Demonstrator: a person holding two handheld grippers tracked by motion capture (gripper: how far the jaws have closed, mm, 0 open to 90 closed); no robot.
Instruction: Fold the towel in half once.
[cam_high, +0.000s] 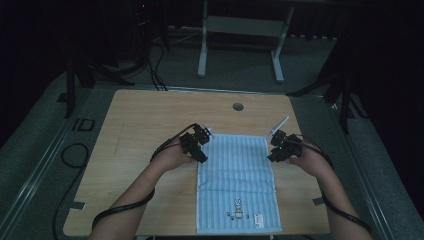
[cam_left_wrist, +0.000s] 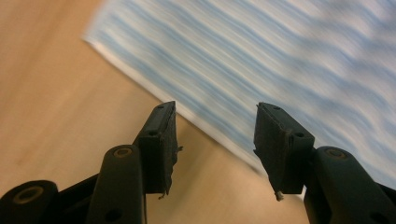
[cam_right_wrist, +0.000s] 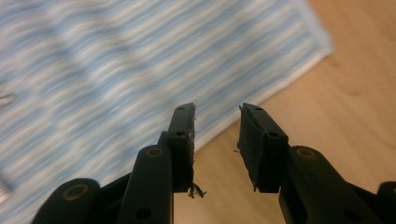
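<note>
Light wooden table (cam_high: 150, 125) with rounded corners, dim room. A light-blue and white striped cloth towel (cam_high: 237, 175) lies flat on the table, centre-right, its near edge at the table's near edge. Small printed motif and a white label sit near the towel's near end.

Left gripper (cam_high: 201, 145), black, held in the person's left hand (cam_high: 172, 156), sits at the towel's far-left corner, just over the left edge. In the left gripper view its fingers (cam_left_wrist: 161, 140) are wide apart with nothing between them; the towel's white-hemmed edge runs diagonally under the gap, wood on one side, stripes on the other. Contact with the towel can't be told.

Right gripper (cam_high: 280, 147), black, in the person's right hand (cam_high: 307, 161), sits at the towel's far-right corner, by the right edge. In the right gripper view its fingers (cam_right_wrist: 184, 140) are parted, a bit narrower, nothing held; the towel edge passes below the gap, corner visible further off.

Cables trail from both grippers along the forearms. Both gripper views are motion-blurred.
</note>
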